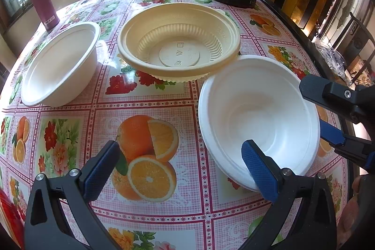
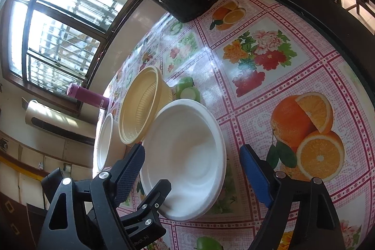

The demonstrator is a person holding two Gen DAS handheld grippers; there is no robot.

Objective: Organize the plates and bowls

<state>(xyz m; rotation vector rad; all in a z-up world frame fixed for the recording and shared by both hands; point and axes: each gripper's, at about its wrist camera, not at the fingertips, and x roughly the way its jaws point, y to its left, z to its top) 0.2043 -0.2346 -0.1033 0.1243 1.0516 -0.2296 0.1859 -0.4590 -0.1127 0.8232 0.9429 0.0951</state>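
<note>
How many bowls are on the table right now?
3: a white bowl nearest, between both hand-held grippers; a ribbed cream bowl behind it; another white bowl far left. None looks hidden.

Two white bowls (image 1: 255, 109) (image 1: 61, 65) flank a ribbed yellow bowl (image 1: 178, 39), all upright.

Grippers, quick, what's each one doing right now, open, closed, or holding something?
Left tool: open, holding nothing; one finger reaches over the near white bowl.
Right tool: open around that bowl, pads not pressing on it.
</note>
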